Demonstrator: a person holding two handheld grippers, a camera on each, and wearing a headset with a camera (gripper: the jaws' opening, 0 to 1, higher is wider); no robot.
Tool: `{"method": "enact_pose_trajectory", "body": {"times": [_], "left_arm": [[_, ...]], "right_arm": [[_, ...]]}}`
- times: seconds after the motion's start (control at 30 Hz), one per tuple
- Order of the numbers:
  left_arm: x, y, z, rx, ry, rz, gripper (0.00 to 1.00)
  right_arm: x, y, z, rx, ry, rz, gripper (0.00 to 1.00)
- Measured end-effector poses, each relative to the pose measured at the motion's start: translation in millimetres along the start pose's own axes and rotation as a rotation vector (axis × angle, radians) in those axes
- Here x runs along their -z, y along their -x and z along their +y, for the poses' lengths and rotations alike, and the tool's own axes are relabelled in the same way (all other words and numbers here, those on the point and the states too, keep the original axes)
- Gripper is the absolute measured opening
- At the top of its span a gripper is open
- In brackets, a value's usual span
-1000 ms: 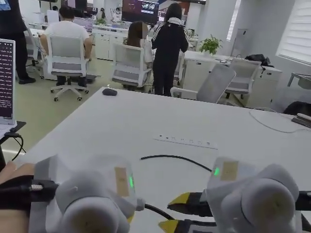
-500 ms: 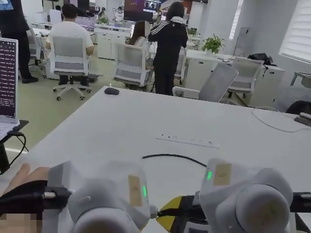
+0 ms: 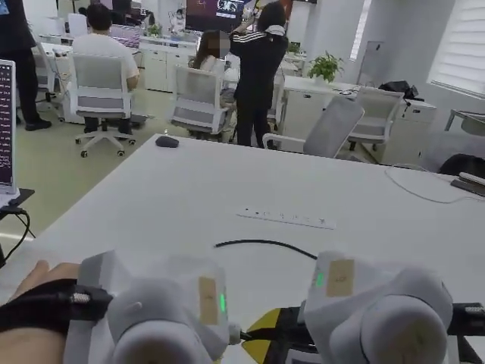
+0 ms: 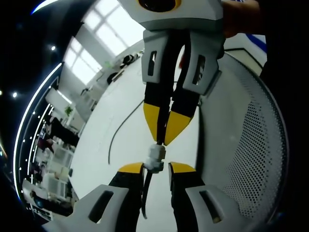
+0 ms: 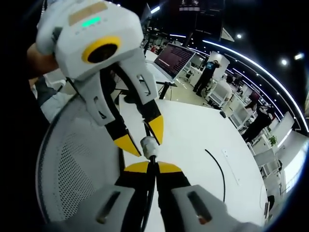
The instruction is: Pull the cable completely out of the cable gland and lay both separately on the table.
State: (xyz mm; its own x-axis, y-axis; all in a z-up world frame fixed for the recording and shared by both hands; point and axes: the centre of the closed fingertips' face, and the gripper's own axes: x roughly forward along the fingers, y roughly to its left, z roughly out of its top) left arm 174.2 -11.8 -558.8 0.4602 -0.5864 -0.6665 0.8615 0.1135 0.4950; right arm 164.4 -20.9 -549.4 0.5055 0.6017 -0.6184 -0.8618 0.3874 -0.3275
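Over white table [image 3: 189, 189], left hand-held gripper [image 4: 156, 169] clamps cable gland [image 4: 156, 158], right hand-held gripper [image 5: 152, 167] pinches cable [image 3: 258, 242] alongside

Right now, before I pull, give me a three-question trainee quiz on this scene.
1. True or false: the cable is already out of the gland.
2. What does the left gripper hold? A: the gland. B: a mouse. C: nothing.
3. Fill in: the right gripper is shut on the ___.
Key: 1 false; 2 A; 3 cable.
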Motion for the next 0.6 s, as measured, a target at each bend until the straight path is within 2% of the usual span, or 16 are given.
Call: {"method": "enact_pose_trajectory", "body": {"times": [0.07, 0.33, 0.6], "left_arm": [[-0.7, -0.3, -0.9, 0.009, 0.007, -0.005, 0.24], [-1.4, 1.2, 7.0, -0.023, 0.011, -0.008, 0.17], [0.1, 4.4, 10.4, -0.040, 0.005, -0.004, 0.17]], "right_arm": [[0.3, 0.2, -1.7, 0.005, -0.002, -0.001, 0.03], [0.2, -0.2, -3.1, 0.000, -0.004, -0.007, 0.03], [5.0, 1.9, -6.5, 0.003, -0.011, -0.006, 0.03]]}}
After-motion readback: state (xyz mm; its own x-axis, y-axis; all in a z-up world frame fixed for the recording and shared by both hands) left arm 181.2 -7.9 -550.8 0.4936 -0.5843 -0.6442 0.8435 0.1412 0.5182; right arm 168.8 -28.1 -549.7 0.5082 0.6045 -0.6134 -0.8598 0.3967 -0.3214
